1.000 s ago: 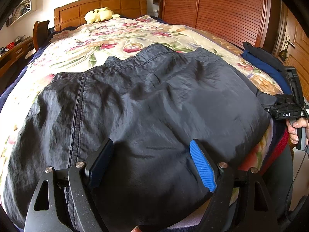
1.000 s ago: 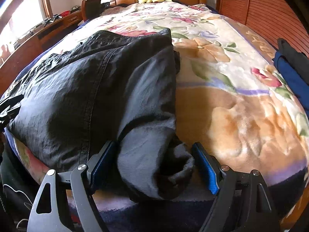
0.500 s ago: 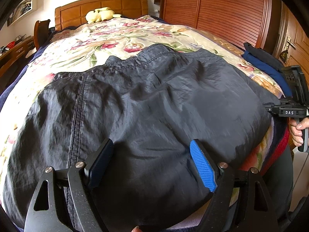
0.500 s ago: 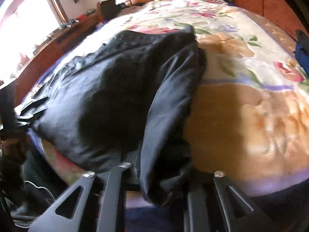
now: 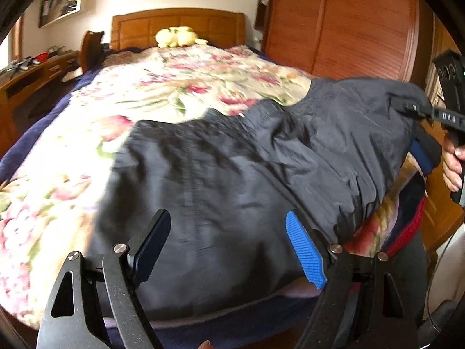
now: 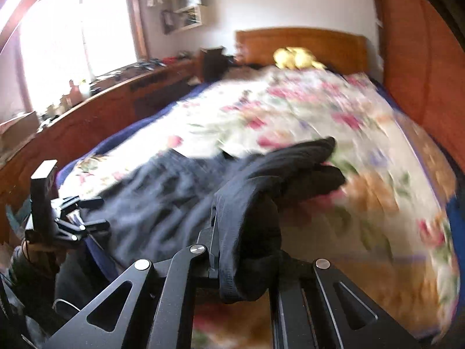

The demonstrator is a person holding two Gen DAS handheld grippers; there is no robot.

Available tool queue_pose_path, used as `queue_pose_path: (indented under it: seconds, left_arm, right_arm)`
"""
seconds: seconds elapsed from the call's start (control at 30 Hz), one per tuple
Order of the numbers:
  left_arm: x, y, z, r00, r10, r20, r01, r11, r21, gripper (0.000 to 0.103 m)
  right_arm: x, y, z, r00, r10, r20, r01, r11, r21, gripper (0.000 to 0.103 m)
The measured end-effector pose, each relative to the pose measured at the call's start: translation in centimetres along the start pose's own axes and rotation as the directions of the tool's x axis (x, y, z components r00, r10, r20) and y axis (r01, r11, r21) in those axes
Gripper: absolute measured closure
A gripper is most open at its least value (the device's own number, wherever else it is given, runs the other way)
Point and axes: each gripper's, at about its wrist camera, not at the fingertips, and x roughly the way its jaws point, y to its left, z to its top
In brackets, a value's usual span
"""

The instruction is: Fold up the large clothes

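Across the foot end of the bed (image 5: 87, 133), the dark jacket (image 5: 221, 174) is spread, its right-hand portion raised clear of the floral cover. That raised cuff end is seen clamped between the fingers of the right gripper (image 6: 244, 264); slippery fabric could be lost from so narrow a bite if it is pulled quickly. The left gripper (image 5: 229, 247) is held spread apart above the near hem, gripping nothing, so the body may be dragged sideways unrestrained. A yellow plush toy (image 5: 177, 37) is noted at the headboard, well apart.
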Motion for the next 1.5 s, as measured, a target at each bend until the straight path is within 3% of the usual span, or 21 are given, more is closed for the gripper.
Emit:
queue_pose_path:
  seconds: [0.27,0.37,0.5,0.63,0.7,0.8,0.97,1.07,1.13,1.2,1.3,1.5]
  left_arm:
    - [-3.9,5.3,-1.6,0.993,0.105,0.045,-0.102,0.992,-0.072,0.021]
    - [-5.1,7.6,-2.7,0.988,0.147,0.047,-0.140,0.983,-0.116,0.021]
    - [-6.0,10.0,-3.9,0.979,0.202,0.034,-0.193,0.967,-0.168,0.021]
    - [-6.5,11.2,-4.7,0.974,0.226,0.026,-0.217,0.957,-0.193,0.021]
    - [-6.6,11.5,-4.8,0.973,0.230,0.026,-0.221,0.955,-0.197,0.021]
    - [-7.0,11.8,-4.7,0.974,0.224,0.037,-0.212,0.957,-0.199,0.021]
    - [-7.6,10.8,-3.6,0.977,0.198,0.079,-0.182,0.966,-0.182,0.021]
    - [-7.9,9.8,-2.6,0.976,0.193,0.106,-0.174,0.971,-0.161,0.021]
    - [-8.2,9.2,-1.9,0.974,0.190,0.125,-0.170,0.974,-0.151,0.021]
    - [-8.4,8.6,-1.3,0.971,0.191,0.141,-0.171,0.975,-0.140,0.021]
    - [-8.5,8.0,-0.6,0.969,0.196,0.151,-0.178,0.976,-0.128,0.021]
    - [-7.5,7.6,-0.8,0.973,0.199,0.118,-0.186,0.976,-0.111,0.021]
  right_arm:
    - [5.6,10.3,5.5,0.987,0.162,0.010,-0.157,0.969,-0.193,0.095]
    - [9.0,14.3,6.2,0.974,0.223,-0.035,-0.225,0.943,-0.247,0.095]
    - [14.4,18.1,5.9,0.944,0.301,-0.137,-0.326,0.917,-0.229,0.090]
    - [18.7,18.7,6.7,0.935,0.298,-0.193,-0.335,0.920,-0.201,0.071]
    - [18.1,18.7,7.7,0.927,0.332,-0.173,-0.362,0.913,-0.189,0.063]
    - [15.5,17.6,8.1,0.938,0.331,-0.106,-0.346,0.919,-0.187,0.054]
    - [13.0,13.5,6.2,0.977,0.207,-0.043,-0.211,0.958,-0.196,0.054]
    - [13.6,11.1,4.3,0.989,0.126,-0.081,-0.138,0.974,-0.179,0.055]
    - [14.2,10.2,2.2,0.990,0.076,-0.123,-0.097,0.979,-0.179,0.061]
    - [15.4,10.0,0.5,0.975,0.110,-0.195,-0.142,0.977,-0.158,0.064]
    - [16.9,11.0,-1.8,0.956,0.171,-0.237,-0.203,0.972,-0.119,0.065]
    - [19.1,11.6,-2.5,0.955,0.184,-0.235,-0.218,0.968,-0.128,0.064]
